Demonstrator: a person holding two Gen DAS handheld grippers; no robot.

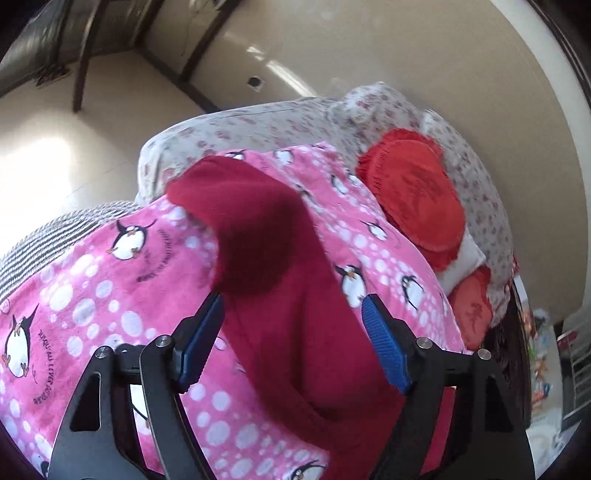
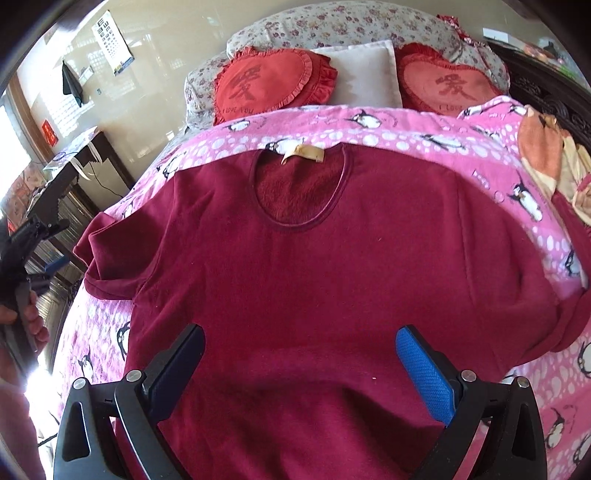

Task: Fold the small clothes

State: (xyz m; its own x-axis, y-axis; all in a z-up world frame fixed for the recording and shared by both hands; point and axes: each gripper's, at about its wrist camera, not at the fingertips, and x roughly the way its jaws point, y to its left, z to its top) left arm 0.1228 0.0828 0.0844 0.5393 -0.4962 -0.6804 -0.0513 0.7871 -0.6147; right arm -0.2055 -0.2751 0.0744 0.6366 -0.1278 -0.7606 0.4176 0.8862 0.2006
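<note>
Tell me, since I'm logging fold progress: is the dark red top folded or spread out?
Mostly spread: the dark red top lies flat, neckline up, on the penguin blanket; only one sleeve is folded.

A pink blanket [image 2: 406,136] with penguins and white dots covers the bed. At the top of the frame, two red heart pillows [image 2: 266,83] lean on a long flowery pillow [image 2: 332,22], with a white pillow [image 2: 364,72] between them. An eye chart [image 2: 112,42] hangs on the wall at upper left. An orange cloth [image 2: 543,151] lies at the right edge.
</note>
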